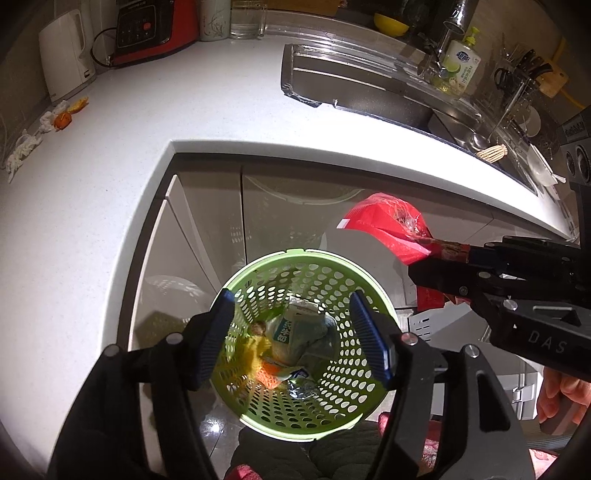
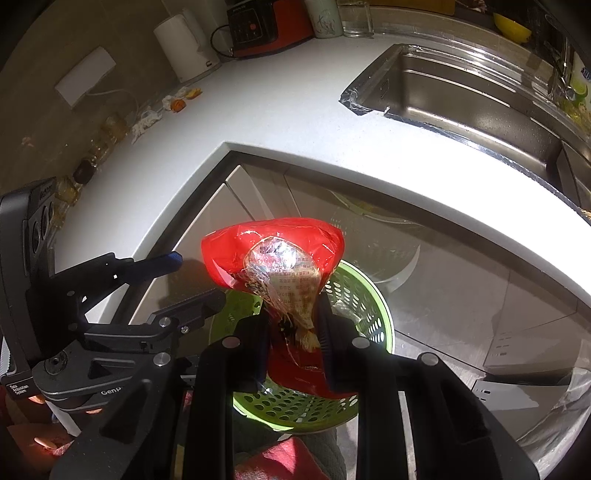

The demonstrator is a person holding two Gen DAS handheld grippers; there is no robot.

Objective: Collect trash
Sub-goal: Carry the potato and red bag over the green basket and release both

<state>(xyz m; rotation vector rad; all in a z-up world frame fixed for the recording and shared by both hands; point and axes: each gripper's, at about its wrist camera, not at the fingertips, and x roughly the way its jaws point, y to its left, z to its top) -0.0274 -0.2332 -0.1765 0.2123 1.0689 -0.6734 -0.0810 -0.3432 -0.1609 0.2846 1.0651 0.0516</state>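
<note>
A green perforated basket [image 1: 343, 387] stands on the floor below the counter's edge, with crumpled wrappers [image 1: 295, 347] and a yellow scrap inside. My left gripper [image 1: 293, 332] hangs straight above it, open, with nothing between its blue pads. In the right wrist view the left gripper [image 2: 195, 277] shows at the left, jaws apart. My right gripper [image 2: 291, 332] is shut on the neck of a red and clear plastic wrapper [image 2: 273, 251], held over the basket [image 2: 364, 295]. The left wrist view shows that wrapper [image 1: 384, 225] to the right of the basket.
Orange peel and crumpled tissue [image 1: 61, 120] lie on the white counter [image 1: 184, 103] near a white kettle [image 1: 66, 62] and a red appliance [image 1: 151, 29]. A steel sink [image 2: 461, 96] lies at the right. Glossy cabinet doors [image 1: 207, 221] stand behind the basket.
</note>
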